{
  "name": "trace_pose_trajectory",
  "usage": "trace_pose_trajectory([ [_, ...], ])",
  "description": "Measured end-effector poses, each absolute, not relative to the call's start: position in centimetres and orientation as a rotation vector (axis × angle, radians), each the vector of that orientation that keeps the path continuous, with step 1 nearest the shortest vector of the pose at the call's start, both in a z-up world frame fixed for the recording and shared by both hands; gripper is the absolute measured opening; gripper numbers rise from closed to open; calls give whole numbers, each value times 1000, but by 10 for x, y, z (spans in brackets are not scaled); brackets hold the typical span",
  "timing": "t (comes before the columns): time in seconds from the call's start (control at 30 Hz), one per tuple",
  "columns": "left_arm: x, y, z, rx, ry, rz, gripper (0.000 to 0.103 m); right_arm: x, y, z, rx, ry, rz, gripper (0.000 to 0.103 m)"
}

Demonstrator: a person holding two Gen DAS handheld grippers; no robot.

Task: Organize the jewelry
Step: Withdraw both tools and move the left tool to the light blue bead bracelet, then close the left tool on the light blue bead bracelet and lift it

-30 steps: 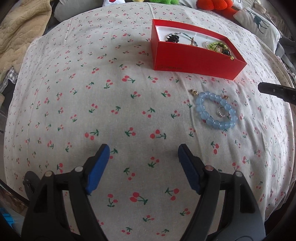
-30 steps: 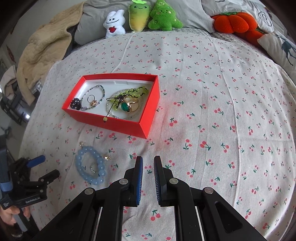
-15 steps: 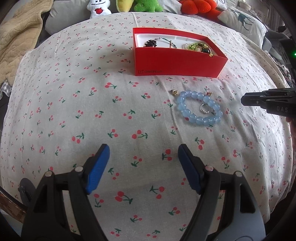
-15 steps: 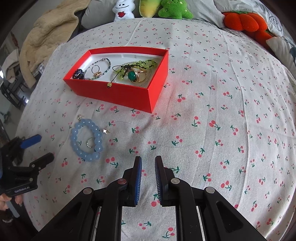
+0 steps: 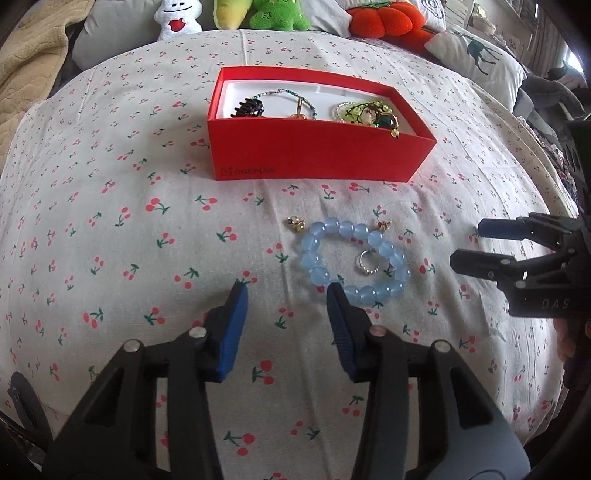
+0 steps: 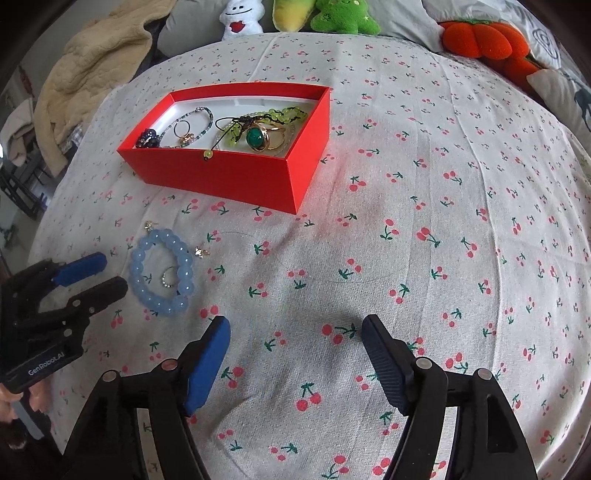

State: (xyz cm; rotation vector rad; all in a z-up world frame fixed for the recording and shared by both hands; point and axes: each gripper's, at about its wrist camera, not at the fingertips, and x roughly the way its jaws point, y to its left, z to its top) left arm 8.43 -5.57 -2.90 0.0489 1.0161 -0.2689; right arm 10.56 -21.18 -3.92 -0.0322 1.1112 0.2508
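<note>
Since the earlier frame, left gripper (image 5: pixel 286 295) has closed in on the blue bead bracelet (image 5: pixel 354 258), jaws narrowing, nothing gripped; bracelet just beyond its right fingertip. Right gripper (image 6: pixel 295 328) sprang apart, empty.

1. Bare cherry-print sheet (image 6: pixel 424 258) lies wide open on the right of the red box (image 6: pixel 236 177).
2. A narrow strip of cloth separates the box from the blue bead bracelet (image 5: pixel 354 258).
3. A small ring (image 5: pixel 367 263) sits inside the bracelet; two gold pieces (image 5: pixel 295 223) flank it.
4. Plush toys (image 6: pixel 343 16) line the far edge.
</note>
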Motion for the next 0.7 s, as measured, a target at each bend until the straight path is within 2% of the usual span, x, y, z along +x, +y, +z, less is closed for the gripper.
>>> trace_pose_trajectory([
  [0.2,94,-67,-29,19,1021,-289,33,107,-211,-41,-53,1108,253,75],
  [0.7,107,-69,-29,-56,1031,-291,34,107,-211,-44,-74,1104,240,76],
])
